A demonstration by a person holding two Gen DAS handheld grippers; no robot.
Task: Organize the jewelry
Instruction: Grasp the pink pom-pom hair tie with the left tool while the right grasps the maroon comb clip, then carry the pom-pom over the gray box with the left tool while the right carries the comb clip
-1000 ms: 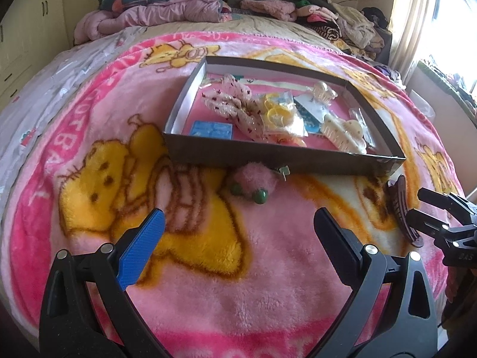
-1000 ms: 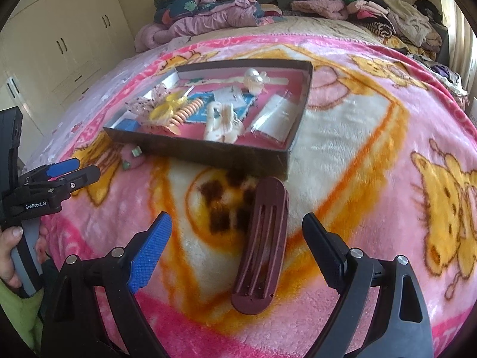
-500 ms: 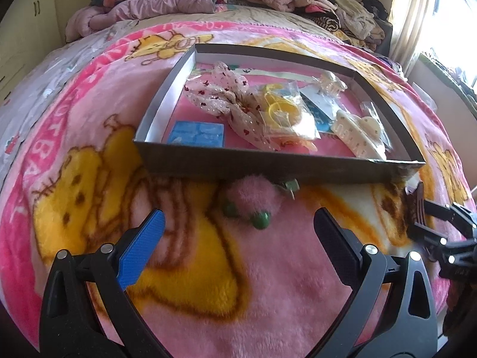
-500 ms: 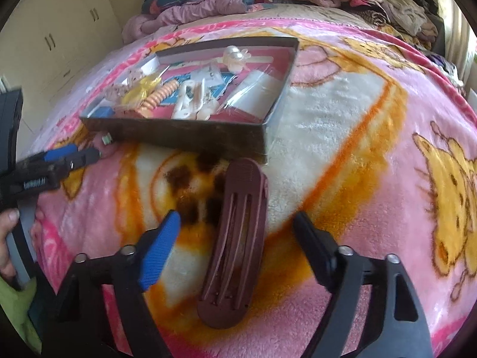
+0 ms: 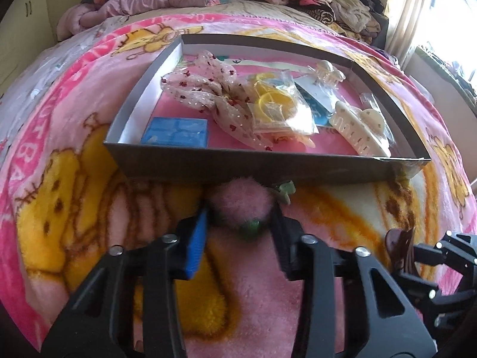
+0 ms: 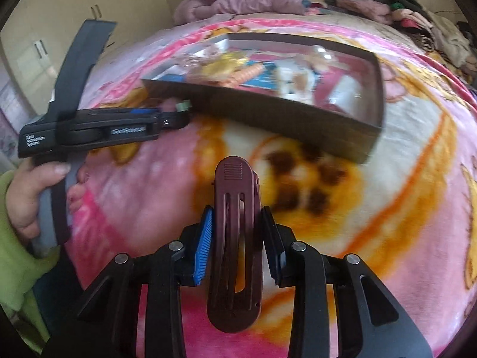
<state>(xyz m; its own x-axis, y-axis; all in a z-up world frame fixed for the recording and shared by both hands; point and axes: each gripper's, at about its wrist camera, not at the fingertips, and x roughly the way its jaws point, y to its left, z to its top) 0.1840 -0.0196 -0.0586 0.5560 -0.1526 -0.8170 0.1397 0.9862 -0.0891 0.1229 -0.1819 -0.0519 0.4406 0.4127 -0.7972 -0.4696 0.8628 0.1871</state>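
Bright window (image 5: pixel 453 15) glare at right; fisheye-bent edges, right view motion-blurred.

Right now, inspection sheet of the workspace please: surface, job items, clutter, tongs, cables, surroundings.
Surface: bed under a pink cartoon blanket.
Job's things: shallow grey box holding a dotted fabric bow, a bagged set of yellow rings, a blue card and a white claw clip. Outside the box on the blanket: a pink fuzzy hair clip against the near wall and a maroon hair clip.
Clutter: nothing seen on the blanket beyond these.
Tongs: left tongs closing, fuzzy clip between them; right tongs closing, maroon clip between them.
Cables: nothing seen.
Surroundings: piled clothes and bedding at the bed's head, cupboards, curtained window.
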